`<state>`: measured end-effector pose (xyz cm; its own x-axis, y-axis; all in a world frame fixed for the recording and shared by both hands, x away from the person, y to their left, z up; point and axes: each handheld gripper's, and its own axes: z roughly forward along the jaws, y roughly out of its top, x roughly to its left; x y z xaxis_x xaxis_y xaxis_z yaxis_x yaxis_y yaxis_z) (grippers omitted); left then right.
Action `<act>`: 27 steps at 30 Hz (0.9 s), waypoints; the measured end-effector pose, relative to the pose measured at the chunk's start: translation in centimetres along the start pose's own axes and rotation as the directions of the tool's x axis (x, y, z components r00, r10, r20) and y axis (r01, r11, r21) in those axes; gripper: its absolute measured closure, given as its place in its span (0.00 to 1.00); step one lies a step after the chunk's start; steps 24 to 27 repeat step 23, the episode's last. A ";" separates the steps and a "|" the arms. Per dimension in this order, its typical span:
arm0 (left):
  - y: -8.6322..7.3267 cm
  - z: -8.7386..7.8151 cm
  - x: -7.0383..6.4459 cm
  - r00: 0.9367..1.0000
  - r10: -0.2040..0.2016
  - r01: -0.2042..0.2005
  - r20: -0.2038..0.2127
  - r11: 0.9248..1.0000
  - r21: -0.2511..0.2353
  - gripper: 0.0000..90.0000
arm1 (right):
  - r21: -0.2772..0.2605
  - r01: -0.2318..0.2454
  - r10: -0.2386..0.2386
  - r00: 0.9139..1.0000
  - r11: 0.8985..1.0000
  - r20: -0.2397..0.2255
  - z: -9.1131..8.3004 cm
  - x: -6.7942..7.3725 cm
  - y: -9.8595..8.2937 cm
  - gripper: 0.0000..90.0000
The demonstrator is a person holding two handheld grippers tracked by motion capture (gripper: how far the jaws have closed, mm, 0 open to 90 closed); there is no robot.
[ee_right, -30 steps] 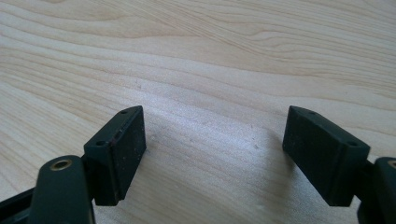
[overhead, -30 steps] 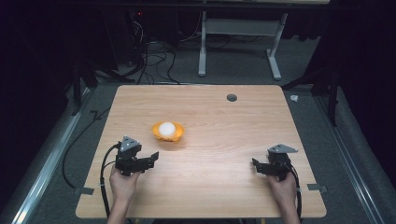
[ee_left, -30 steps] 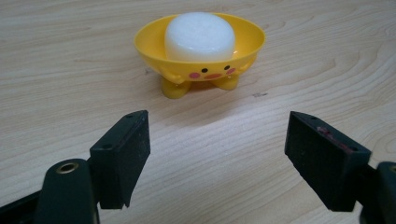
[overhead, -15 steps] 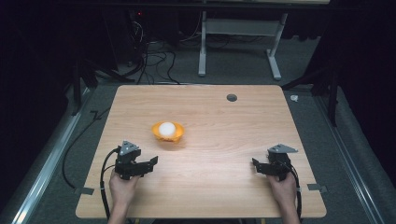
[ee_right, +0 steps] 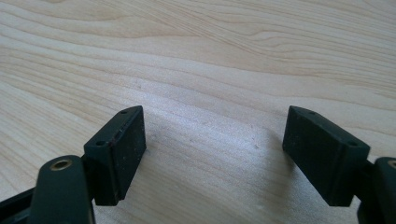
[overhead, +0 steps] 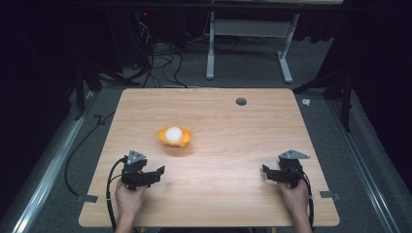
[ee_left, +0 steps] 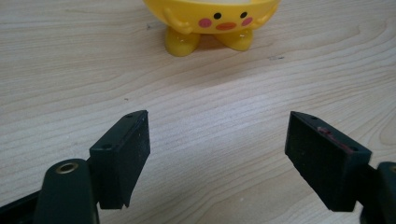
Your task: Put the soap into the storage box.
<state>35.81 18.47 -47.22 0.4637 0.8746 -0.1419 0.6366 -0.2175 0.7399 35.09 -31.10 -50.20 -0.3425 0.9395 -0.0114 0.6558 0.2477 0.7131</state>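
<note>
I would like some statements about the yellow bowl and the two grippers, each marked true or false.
1. The left gripper is open. True.
2. The yellow bowl is held between the jaws of the right gripper. False: it stands on the table, apart from both grippers.
3. A white ball lies in the bowl. True.
4. The bowl is nearer to the right gripper. False: it is nearer to the left one.
5. The bowl has a small face and two feet. True.

In my left gripper view the yellow duck bowl (ee_left: pixel 212 23) is cut off at twelve o'clock, rim and contents unseen. From above, its face is too small to tell, and my forearms run off at six o'clock.
</note>
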 end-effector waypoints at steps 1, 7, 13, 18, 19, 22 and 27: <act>-0.1 0.1 0.0 1.000 -0.001 0.001 0.000 1.000 0.003 0.26 | 0.000 0.000 0.000 1.000 1.000 0.000 0.0 0.0 0.0 0.25; -0.8 1.0 -0.1 1.000 -0.001 0.001 -0.009 0.999 0.033 0.25 | 0.000 0.000 0.000 1.000 1.000 0.000 0.0 0.0 0.0 0.25; -1.7 2.0 -0.2 0.997 0.022 -0.018 -0.069 0.998 0.056 0.25 | 0.000 0.000 0.000 1.000 1.000 0.000 0.0 0.0 0.0 0.25; -2.5 2.6 -0.7 0.991 0.061 -0.058 -0.122 0.998 0.027 0.24 | 0.000 0.000 0.000 1.000 1.000 0.000 0.0 0.0 0.0 0.25; -2.5 2.7 -0.7 0.991 0.060 -0.058 -0.123 0.998 0.019 0.24 | 0.000 0.000 0.000 1.000 1.000 0.000 0.0 0.0 0.0 0.25; -2.5 2.7 -0.8 0.990 0.059 -0.057 -0.125 0.998 0.018 0.23 | -0.001 0.002 -0.002 1.000 1.000 0.000 0.0 0.0 0.0 0.25; -2.5 2.7 -0.8 0.990 0.059 -0.057 -0.125 0.998 0.018 0.23 | 0.000 0.001 -0.001 1.000 1.000 0.001 0.0 0.0 0.0 0.25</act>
